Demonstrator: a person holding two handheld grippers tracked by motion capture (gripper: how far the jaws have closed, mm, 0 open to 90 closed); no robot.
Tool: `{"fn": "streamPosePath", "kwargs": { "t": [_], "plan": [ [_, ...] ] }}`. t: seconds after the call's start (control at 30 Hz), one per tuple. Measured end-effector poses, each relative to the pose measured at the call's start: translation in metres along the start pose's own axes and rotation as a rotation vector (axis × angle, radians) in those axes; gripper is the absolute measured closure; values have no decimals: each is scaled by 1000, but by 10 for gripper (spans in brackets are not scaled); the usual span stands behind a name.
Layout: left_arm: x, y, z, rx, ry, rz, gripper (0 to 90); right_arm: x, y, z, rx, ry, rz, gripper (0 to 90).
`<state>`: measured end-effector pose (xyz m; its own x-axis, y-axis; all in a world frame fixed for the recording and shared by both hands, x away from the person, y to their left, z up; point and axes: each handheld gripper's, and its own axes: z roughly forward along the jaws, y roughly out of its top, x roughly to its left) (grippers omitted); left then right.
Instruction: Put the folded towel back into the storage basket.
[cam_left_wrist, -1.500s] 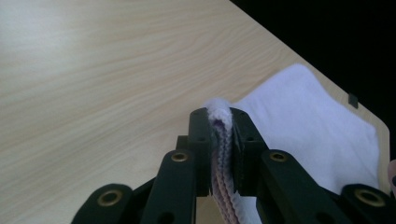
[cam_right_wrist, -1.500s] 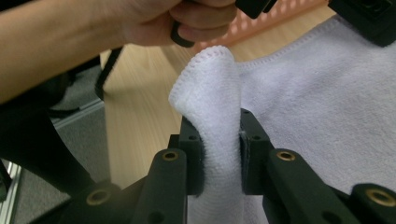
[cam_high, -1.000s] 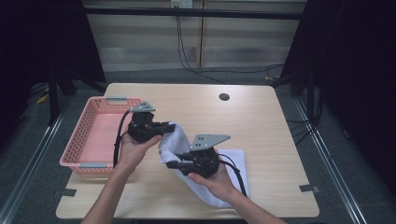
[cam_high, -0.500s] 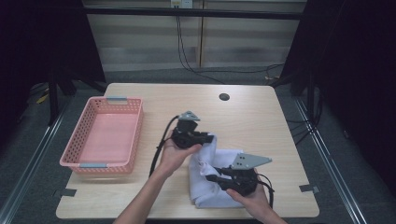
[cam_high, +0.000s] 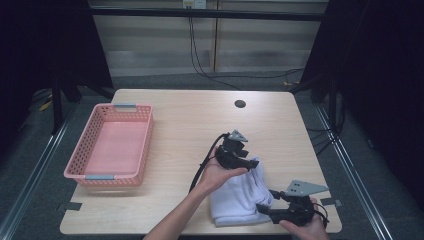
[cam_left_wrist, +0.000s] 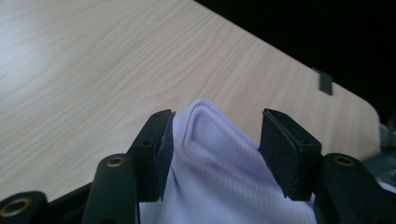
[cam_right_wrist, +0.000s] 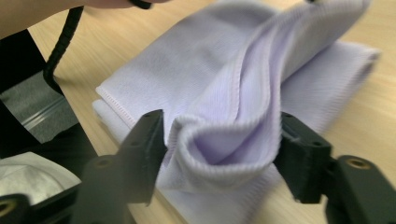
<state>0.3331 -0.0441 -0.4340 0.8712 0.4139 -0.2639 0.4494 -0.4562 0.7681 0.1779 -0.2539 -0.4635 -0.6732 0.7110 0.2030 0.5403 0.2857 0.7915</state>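
lilac cloth (cam_high: 239, 197) is laid folded at the table's (cam_high: 190, 125) near right corner. its two end folds sit between the jaws of the left hand-held gripper (cam_left_wrist: 215, 140) and right hand-held gripper (cam_right_wrist: 219, 140), both just spread apart, apparently to let the fold settle.

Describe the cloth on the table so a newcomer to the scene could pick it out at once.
On the light wooden table, look at the near right corner, far from the pink basket at the left. There lies a folded pale lilac cloth, between the two black grippers. It is the only soft, fabric thing on the table.
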Motion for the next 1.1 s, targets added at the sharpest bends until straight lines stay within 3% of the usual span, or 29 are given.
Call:
{"fn": "streamPosePath", "kwargs": {
  "t": [0.03,0.07,0.1,0.17,0.23,0.33,0.37,0.43,0.47,0.5,0.57,0.63,0.77,0.83,0.9,0.97,1.03,1.07,1.1],
  "plan": [
    [-1,-1,-8,-2,18,12,436,-3,1,-5,-7,-8,-2,350],
    [-2,-4,-20,-23,16,12,425,-5,3,-8,-24,-31,-2,336],
    [-2,-4,-20,-23,16,12,420,-11,9,-11,-49,-43,8,334],
    [-4,-13,-38,-33,-1,12,428,-20,18,-7,-57,-62,28,324],
    [-7,-27,-48,-16,-16,30,526,-32,31,3,-55,-104,16,325],
    [-18,-52,-55,41,-52,53,579,-51,51,28,-25,-144,-2,335],
    [-22,-59,-56,60,-55,71,569,-56,57,36,-18,-151,4,334],
    [-28,-73,-56,84,-81,71,523,-67,68,54,7,-137,4,324],
    [-31,-78,-56,94,-87,71,504,-69,72,62,26,-169,-16,331],
    [-32,-83,-55,115,-99,77,485,-72,73,69,43,-181,-17,364],
    [-31,-93,-51,135,-69,79,474,-78,69,80,117,-198,-6,429],
    [-26,-103,-48,145,-69,48,468,-82,61,80,143,-223,-17,438],
    [-26,-109,-55,130,-58,39,443,-95,44,73,166,-188,19,427],
    [-31,-111,-67,129,-62,39,387,-93,46,72,169,-194,-14,423],
    [-34,-121,-78,128,-48,36,373,-91,49,73,155,-185,-41,360],
    [-34,-129,-84,136,-38,24,334,-93,53,74,130,-112,-32,302],
    [-33,-143,-89,157,-25,-3,315,-94,54,76,122,-104,-37,264],
    [-31,-149,-87,180,-43,-7,285,-97,55,80,113,-66,-24,247],
    [-31,-149,-83,184,-51,-5,232,-97,57,86,146,-69,-32,200]
  ]
}}
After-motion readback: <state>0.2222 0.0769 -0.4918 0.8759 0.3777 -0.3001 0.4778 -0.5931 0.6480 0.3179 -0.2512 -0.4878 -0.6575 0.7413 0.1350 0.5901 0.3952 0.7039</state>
